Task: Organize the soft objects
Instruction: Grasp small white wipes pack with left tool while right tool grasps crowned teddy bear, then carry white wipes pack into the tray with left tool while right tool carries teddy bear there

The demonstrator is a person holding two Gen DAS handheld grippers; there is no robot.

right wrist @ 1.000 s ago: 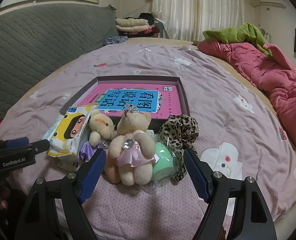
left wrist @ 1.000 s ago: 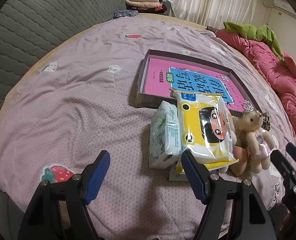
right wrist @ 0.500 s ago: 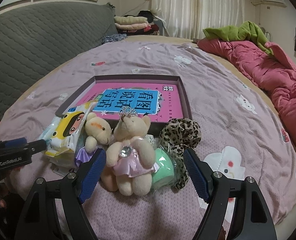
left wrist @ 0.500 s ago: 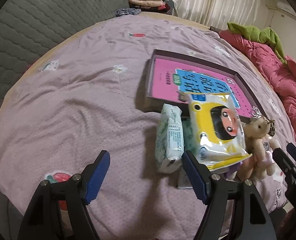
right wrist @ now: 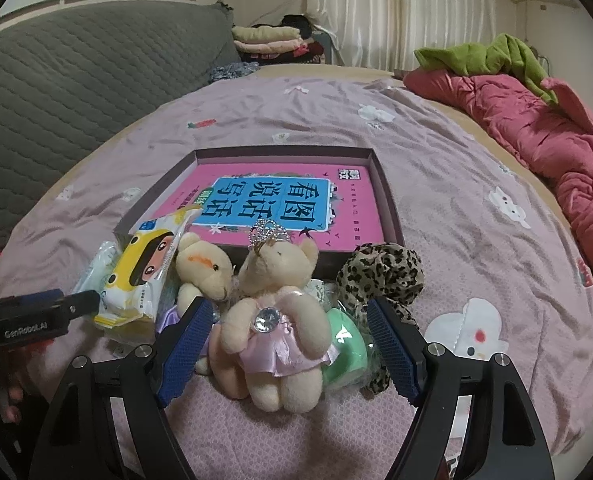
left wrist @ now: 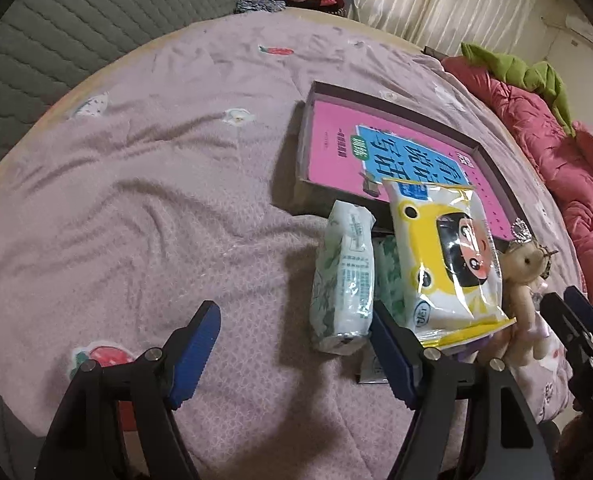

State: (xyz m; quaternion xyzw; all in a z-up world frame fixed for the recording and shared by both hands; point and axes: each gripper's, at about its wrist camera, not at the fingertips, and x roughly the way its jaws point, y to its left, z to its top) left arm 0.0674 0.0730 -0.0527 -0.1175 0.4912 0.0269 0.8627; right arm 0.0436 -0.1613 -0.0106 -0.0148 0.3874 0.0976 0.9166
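Observation:
A pile of soft things lies on the purple bedspread before a shallow box (right wrist: 388, 204) that holds a pink and blue book (right wrist: 272, 200). The crowned teddy bear in a pink skirt (right wrist: 276, 320) sits between the fingers of my open right gripper (right wrist: 288, 348), untouched by the pads. Beside it are a second bear (right wrist: 204, 268), a leopard-print scrunchie (right wrist: 380, 272), a green roll (right wrist: 344, 352) and a yellow wipes pack (left wrist: 444, 256). A green-white tissue pack (left wrist: 344, 276) lies just ahead of my open left gripper (left wrist: 292, 352), by its right finger.
A grey quilted headboard (right wrist: 76, 76) runs along the left. A red duvet (right wrist: 536, 128) with a green cloth (right wrist: 484, 56) lies at the right. Folded clothes (right wrist: 268, 40) are stacked at the back by the curtains. The bedspread (left wrist: 136, 200) to the left of the pile is bare.
My left gripper has pulled back and drifted left, so the tissue pack sits further right in its view. The right gripper has crept forward around the crowned bear.

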